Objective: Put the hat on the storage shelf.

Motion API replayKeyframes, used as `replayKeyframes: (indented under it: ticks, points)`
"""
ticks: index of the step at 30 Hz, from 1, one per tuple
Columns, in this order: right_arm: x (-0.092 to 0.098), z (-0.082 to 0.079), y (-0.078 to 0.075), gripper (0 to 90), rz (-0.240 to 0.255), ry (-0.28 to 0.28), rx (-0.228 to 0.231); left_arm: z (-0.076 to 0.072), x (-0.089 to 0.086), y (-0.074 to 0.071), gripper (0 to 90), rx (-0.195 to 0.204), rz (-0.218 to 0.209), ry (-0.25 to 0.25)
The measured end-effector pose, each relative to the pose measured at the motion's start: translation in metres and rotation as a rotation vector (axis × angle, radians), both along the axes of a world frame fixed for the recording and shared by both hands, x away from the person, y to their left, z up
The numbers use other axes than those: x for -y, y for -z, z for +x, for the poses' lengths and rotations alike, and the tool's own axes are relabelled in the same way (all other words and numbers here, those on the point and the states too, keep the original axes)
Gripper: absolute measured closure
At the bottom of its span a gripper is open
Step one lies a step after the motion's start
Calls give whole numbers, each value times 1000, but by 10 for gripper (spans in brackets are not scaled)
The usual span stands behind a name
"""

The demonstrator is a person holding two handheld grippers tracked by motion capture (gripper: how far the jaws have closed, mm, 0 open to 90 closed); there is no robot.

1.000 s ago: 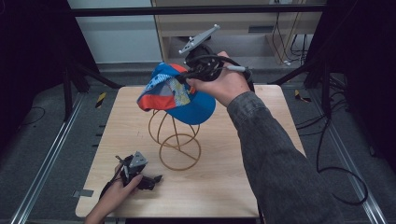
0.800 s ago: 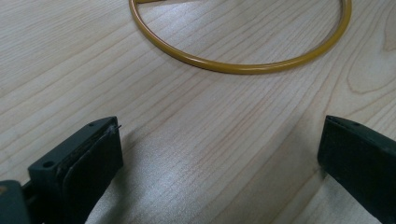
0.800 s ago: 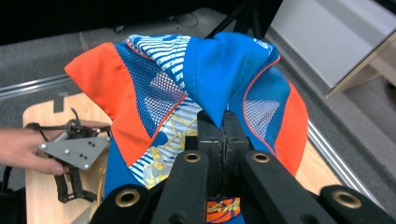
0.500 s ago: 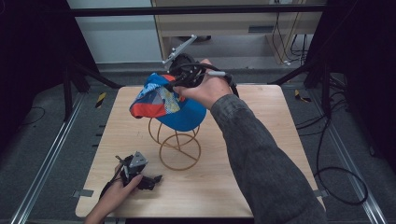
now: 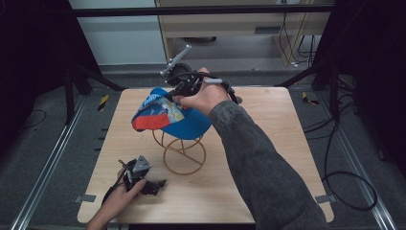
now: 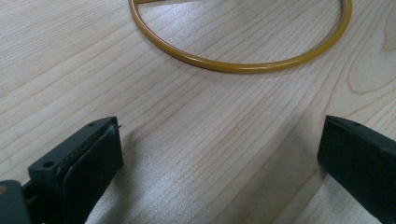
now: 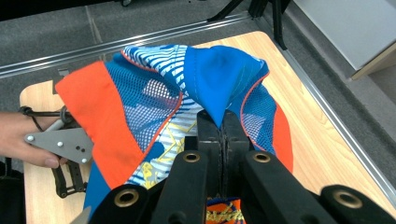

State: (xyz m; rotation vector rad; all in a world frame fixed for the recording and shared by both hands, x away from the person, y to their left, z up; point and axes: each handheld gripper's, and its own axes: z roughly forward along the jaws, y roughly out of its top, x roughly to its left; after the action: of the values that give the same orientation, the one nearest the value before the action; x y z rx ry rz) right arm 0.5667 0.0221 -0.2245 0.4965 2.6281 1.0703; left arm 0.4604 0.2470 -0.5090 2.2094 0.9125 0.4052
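A blue cap (image 5: 170,117) with an orange brim and mesh panels hangs just above a gold wire stand (image 5: 184,154) in the middle of the wooden table (image 5: 268,143). My right gripper (image 5: 167,97) is shut on the cap's blue fabric; in the right gripper view the jaws (image 7: 222,119) pinch a fold of the cap (image 7: 140,98). My left gripper (image 5: 154,184) lies on the table at the front left, open, with bare wood between its jaws (image 6: 219,158). The stand's base ring (image 6: 243,67) lies just ahead of it.
The table sits inside a dark metal frame with floor rails (image 5: 48,158) on both sides. Cables (image 5: 344,182) lie on the floor at the right. A cabinet (image 5: 230,24) stands behind the table.
My right hand has carried the cap leftward and lower, nearer the top of the wire stand. The left hand and its gripper have stayed in place.
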Motion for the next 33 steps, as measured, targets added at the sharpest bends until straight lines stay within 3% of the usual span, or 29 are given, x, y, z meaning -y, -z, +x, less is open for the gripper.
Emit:
replayKeyframes:
  ticks: [7, 33]
  points:
    - [-2, -2, 7, 893, -23, -8, -17, 0, 0, 0, 0, 1, -1, 0]
    - [-2, -9, 11, 868, -31, -32, -35, 0, 0, 0, 0, 1, -1, 0]
